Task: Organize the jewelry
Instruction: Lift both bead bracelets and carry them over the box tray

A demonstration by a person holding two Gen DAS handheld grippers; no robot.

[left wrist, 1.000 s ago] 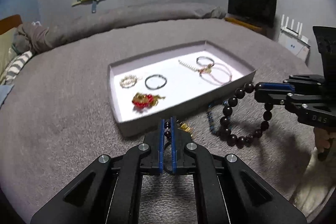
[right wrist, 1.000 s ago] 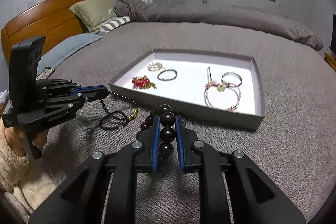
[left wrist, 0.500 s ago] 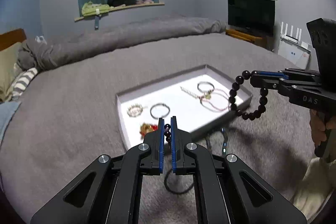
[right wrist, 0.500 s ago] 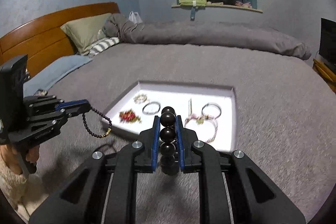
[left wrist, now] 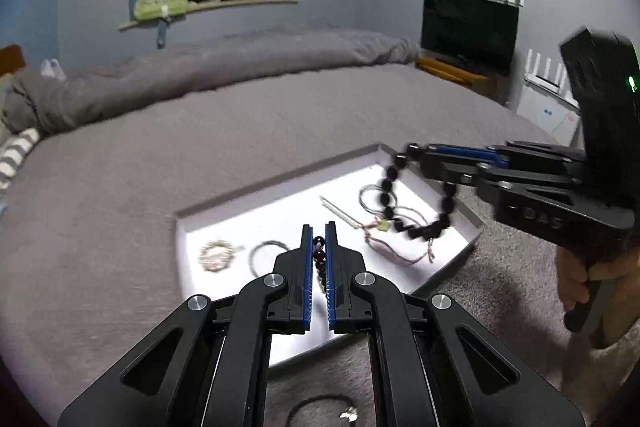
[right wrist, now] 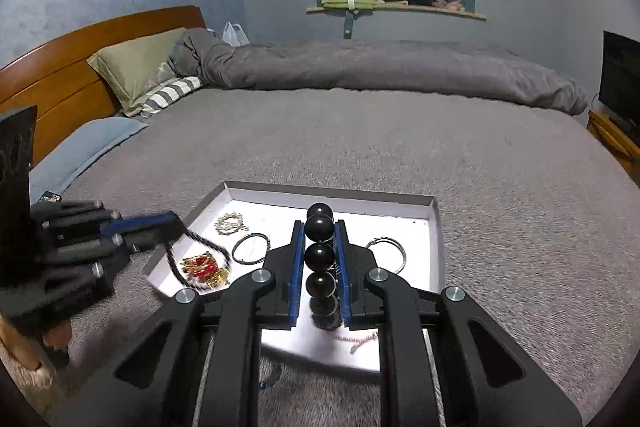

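A shallow grey tray (left wrist: 276,184) with a white floor lies on the grey bed. My left gripper (left wrist: 319,241) is shut on a thin bracelet of small dark beads (left wrist: 319,255). In the right wrist view the left gripper (right wrist: 174,227) dangles that thin bracelet (right wrist: 196,257), blurred, over the tray's (right wrist: 437,227) left corner. My right gripper (right wrist: 320,233) is shut on a bracelet of large black beads (right wrist: 320,255). The right gripper (left wrist: 426,159) holds the big bead loop (left wrist: 387,184) over the tray's right end.
In the tray lie a gold ornament (right wrist: 230,223), a dark ring (right wrist: 250,247), a red and gold brooch (right wrist: 198,265), a silver ring (right wrist: 386,251) and a pink cord bracelet (left wrist: 400,247). A black loop with a charm (left wrist: 320,411) lies on the bed in front of the tray.
Both grippers have risen and moved forward toward the tray. Both bracelets have left the bed and now hang over the tray.
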